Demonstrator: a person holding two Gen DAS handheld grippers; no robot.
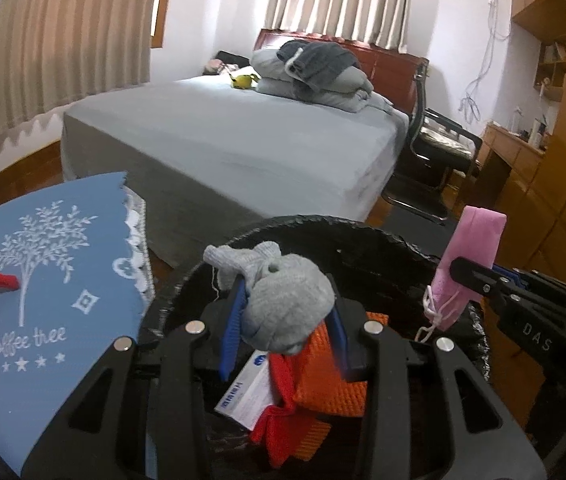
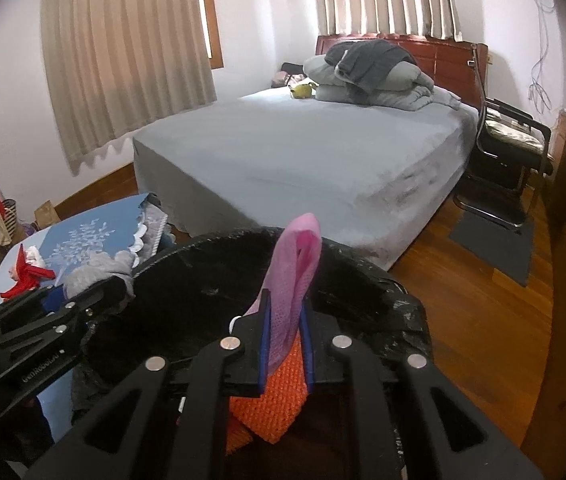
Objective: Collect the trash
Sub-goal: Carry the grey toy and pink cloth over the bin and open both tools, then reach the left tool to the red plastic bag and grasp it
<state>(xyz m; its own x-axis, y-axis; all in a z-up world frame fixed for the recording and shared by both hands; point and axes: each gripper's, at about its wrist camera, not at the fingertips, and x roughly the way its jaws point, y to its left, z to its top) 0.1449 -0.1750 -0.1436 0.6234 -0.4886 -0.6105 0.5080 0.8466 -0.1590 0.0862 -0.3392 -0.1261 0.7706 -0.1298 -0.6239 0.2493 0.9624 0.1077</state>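
I have both hands over the mouth of the black-lined trash bin, each with a piece of trash in its jaws. My left gripper is clamped on a balled grey knit sock, which bulges up and forward out of the blue pads, hanging above the near side of the bin's opening. My right gripper is pinched nearly closed on a thin pink cloth, a mask-like thing with a white string dangling from it, that stands up between the fingers over the bin's right side; in the left wrist view it shows just inside the far right rim. Down in the bin I can already see an orange knit cloth, a red piece and a white printed packet, so part of the collecting looks done. What is left, as I judge it, is to let go of these two pieces so they fall in. After that, the blue tablecloth on the table to the left of the bin still carries a red-and-white item near its left edge, which may be the next thing to fetch, though I cannot tell whether it counts as trash. Neither piece has been released yet.
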